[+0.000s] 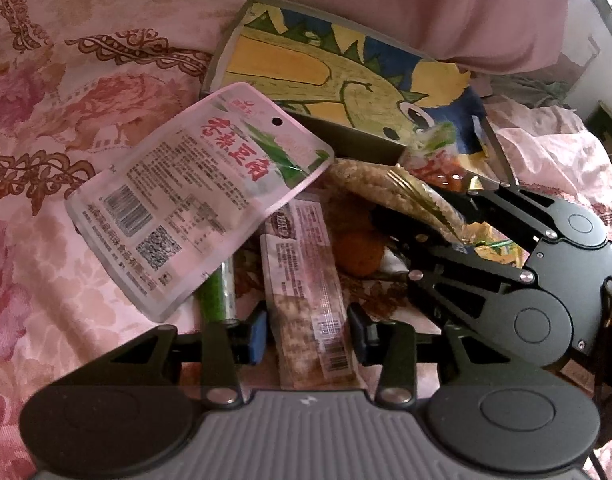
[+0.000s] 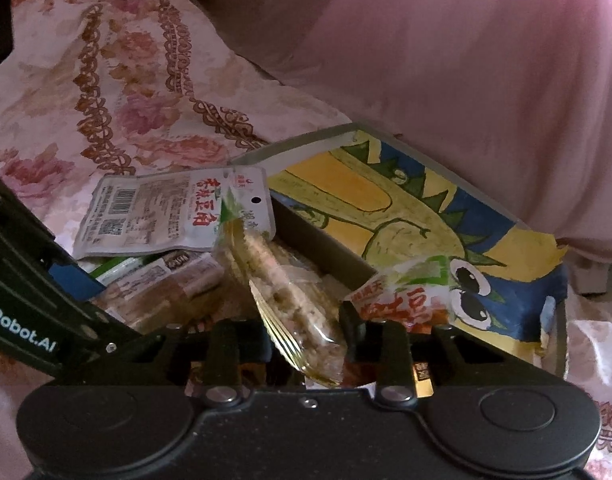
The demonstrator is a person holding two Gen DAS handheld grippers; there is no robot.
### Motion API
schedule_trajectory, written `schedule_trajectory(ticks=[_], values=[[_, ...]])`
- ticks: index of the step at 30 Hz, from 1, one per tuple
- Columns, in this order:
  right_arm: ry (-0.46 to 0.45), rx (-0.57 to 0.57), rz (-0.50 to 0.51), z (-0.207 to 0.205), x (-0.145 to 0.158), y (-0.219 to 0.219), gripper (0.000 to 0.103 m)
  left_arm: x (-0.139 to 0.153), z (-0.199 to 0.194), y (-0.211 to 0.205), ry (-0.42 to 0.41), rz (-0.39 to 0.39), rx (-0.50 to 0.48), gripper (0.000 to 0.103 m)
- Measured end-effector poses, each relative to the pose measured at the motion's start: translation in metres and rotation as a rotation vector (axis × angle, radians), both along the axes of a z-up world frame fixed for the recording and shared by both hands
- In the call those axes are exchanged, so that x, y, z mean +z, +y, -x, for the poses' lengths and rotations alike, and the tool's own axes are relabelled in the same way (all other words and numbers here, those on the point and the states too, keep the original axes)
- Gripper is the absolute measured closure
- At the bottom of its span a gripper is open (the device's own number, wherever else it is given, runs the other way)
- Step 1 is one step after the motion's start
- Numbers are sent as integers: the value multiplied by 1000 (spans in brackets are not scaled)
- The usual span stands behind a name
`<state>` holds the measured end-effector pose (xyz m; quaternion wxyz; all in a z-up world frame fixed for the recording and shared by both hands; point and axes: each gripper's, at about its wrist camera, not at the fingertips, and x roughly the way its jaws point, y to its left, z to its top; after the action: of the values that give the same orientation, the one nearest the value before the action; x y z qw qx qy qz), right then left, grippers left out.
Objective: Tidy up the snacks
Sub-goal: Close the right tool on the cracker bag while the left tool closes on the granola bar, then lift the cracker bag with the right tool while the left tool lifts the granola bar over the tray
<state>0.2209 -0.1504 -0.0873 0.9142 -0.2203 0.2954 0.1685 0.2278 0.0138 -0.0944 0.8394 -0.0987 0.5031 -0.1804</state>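
Here, the right gripper clamps a rice-cake packet; the left gripper stands apart astride a snack bar. Lifting gently toward the box seems wisest.

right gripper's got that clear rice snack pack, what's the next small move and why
Probably lift the clear rice snack pack and carry it over the dinosaur box. The right gripper appears closed on its lower end, the pack stands tilted above the pile, and the box's open compartment lies just behind it.
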Motion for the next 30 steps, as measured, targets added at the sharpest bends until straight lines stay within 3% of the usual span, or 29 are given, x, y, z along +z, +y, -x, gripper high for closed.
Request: schedule_trajectory(ticks=[12,17,30], values=[[-20,-35,6,31,21,-11,78,11,14,-1,-5,3,15,59],[-64,-30,-2,46,37,-13,79,21,25,1,-12,40,20,59],[-151,-37,-28,66,60,-20,82,45,45,1,-106,74,-2,59]])
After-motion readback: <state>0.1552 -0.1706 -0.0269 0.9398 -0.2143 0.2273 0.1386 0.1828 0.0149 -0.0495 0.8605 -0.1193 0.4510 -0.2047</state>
